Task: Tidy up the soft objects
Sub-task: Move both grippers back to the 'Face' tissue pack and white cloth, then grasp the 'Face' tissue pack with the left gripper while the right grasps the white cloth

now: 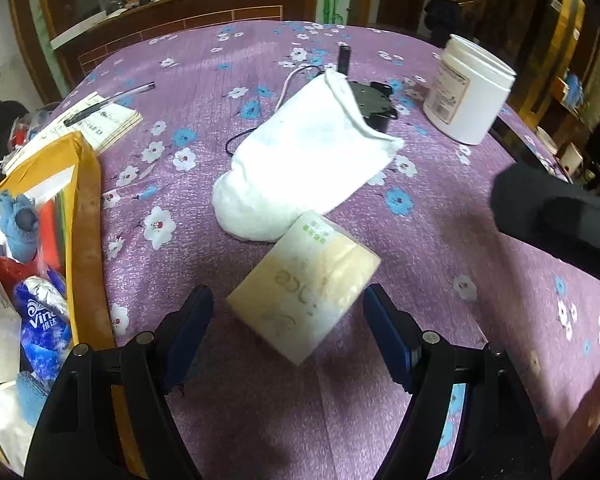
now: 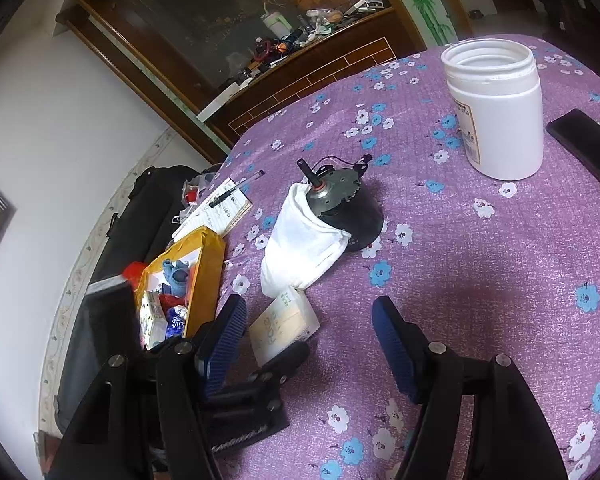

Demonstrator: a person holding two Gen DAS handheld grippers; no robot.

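A cream tissue pack (image 1: 304, 300) lies flat on the purple flowered tablecloth (image 1: 440, 240). My left gripper (image 1: 288, 320) is open and straddles the pack, its blue pads beside the pack's sides and not pressing. Just beyond lies a white sock (image 1: 300, 160), draped partly over a black motor (image 1: 374, 100). In the right wrist view my right gripper (image 2: 308, 332) stands open and empty above the cloth. The tissue pack (image 2: 282, 326) and the white sock (image 2: 300, 248) lie ahead of it, to the left.
A yellow bag (image 1: 86, 208) at the table's left edge holds blue cloths and tissue packs. A notebook (image 1: 100, 120) with a pen lies behind it. An open white jar (image 1: 468, 88) stands at the far right. The right gripper's black body (image 1: 556, 220) enters from the right.
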